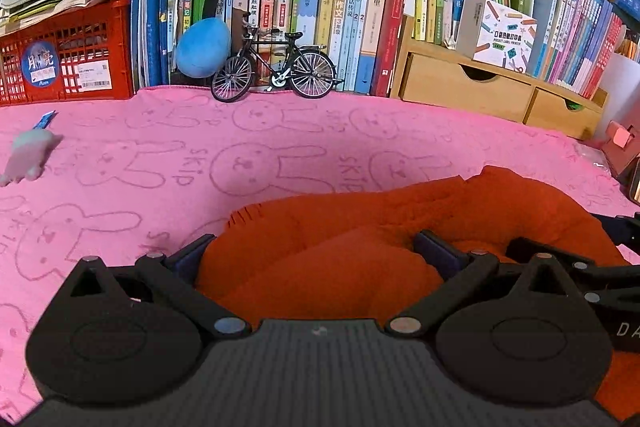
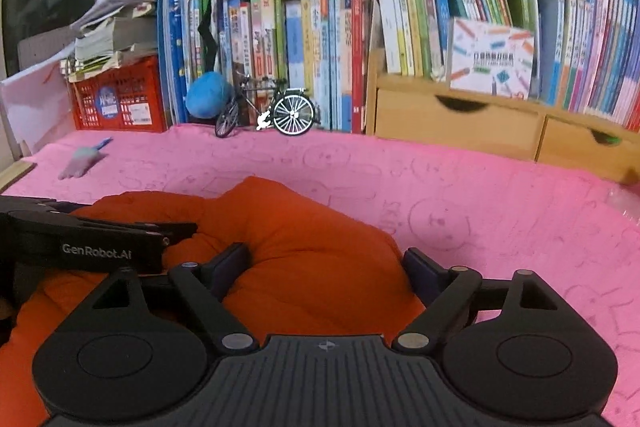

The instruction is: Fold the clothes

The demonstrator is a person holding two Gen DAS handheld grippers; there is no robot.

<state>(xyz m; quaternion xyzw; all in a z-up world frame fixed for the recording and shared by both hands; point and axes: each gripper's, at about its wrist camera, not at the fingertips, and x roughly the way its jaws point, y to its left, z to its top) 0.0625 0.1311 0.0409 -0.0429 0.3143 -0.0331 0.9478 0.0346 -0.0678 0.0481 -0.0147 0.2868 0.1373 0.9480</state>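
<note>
**Orange cloth bunched between wide tongs**

Your left gripper [image 1: 316, 251] and right gripper [image 2: 326, 261] both stand wide, cloth [image 1: 400, 223] between the fingers, unpinched. The cloth lies low in both frames, its long axis running left-right. Under it is a pink blanket [image 1: 240, 155]; books [image 1: 320, 7] and a toy bike [image 1: 276, 71] line the back.

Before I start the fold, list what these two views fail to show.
- Near part of the orange garment: hidden in both views by the tool bodies.
- What kind of garment it is: bunched, no sleeve or collar shows.
- Left tool and right tool: jaws wide, cloth between; pad contact is unclear.
- Small pale object on the pink blanket: too small, cut by the left wrist view's edge.
</note>
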